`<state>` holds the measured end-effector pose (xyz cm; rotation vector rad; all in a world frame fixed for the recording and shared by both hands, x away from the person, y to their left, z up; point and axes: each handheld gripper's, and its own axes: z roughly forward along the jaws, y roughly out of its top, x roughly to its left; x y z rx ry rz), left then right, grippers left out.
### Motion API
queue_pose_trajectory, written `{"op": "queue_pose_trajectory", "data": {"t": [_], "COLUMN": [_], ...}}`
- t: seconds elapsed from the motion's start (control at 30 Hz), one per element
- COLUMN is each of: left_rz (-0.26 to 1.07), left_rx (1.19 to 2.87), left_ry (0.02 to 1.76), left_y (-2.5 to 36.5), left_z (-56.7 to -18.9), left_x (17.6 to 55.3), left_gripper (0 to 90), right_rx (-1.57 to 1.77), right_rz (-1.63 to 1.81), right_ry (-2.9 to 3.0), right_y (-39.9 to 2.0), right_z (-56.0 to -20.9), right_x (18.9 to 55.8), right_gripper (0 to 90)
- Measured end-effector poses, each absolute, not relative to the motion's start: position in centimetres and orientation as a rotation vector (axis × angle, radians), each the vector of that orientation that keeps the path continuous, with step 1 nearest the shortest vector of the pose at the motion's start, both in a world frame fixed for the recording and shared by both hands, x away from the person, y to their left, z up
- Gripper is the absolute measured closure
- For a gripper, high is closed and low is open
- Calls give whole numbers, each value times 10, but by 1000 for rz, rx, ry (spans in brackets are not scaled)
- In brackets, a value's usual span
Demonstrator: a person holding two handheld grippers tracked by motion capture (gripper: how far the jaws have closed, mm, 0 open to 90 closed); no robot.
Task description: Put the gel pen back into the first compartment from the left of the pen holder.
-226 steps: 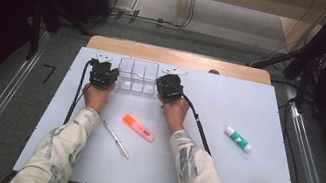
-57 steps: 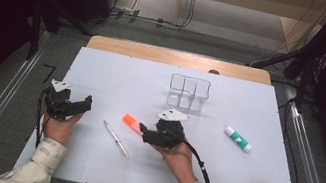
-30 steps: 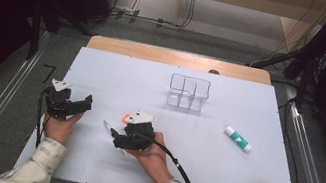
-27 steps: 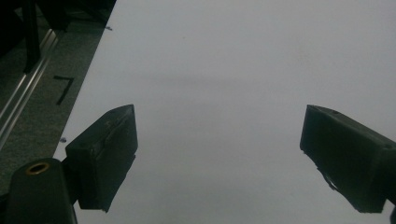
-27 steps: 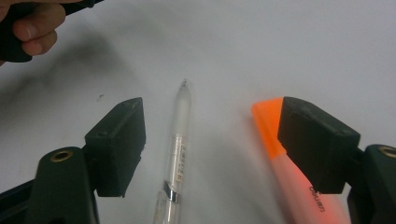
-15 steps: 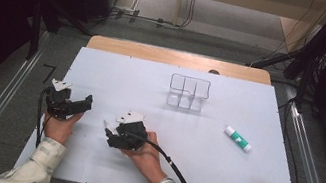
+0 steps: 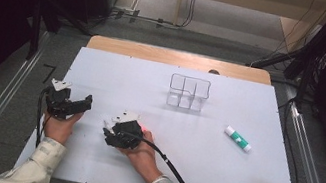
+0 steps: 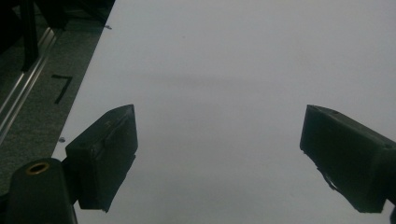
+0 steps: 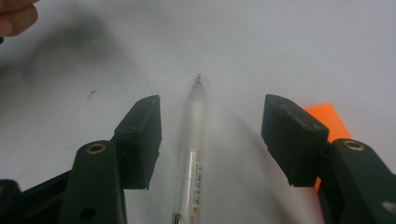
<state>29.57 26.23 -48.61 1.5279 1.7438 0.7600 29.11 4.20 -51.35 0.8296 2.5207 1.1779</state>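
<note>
A clear white pen [image 9: 192, 154] lies on the white table between the jaws of my right gripper [image 9: 211, 135], tip pointing away. The jaws have just been closing around it, but neither pad touches the pen. In the high view the right gripper [image 7: 112, 136] sits low over the table at front centre and covers the pen. An orange highlighter [image 9: 328, 122] lies just behind the right jaw; a sliver of the highlighter [image 7: 145, 130] glows beside the gripper. My left gripper [image 7: 78, 103] rests at the table's left, open over bare table, its fingers [image 8: 106, 154] wide apart.
A clear plastic organiser [image 7: 188, 93] with compartments stands at the back centre. A white and green glue stick [image 7: 238, 138] lies to the right. The table's left edge [image 8: 81, 93] runs close to the left gripper, with floor and a rail beyond.
The right gripper has moved left and down from the highlighter onto the pen, which it now covers. Its jaws have narrowed. The left hand has stayed put.
</note>
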Motion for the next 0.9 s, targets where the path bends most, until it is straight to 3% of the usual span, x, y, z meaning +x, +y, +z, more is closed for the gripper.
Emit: {"op": "queue_pose_trajectory", "data": {"t": [0.3, 0.9], "left_rz": [762, 762], "left_rx": [1530, 1537], "left_ry": [1746, 1748], "left_y": [262, 262], "left_z": [-486, -487], "left_x": [296, 296], "left_gripper": [115, 115], "right_rx": [824, 708], "right_rz": [1152, 1093], "right_ry": [2513, 2536], "right_y": [45, 55], "right_z": [-515, -518], "right_x": [291, 286], "right_gripper": [518, 714]}}
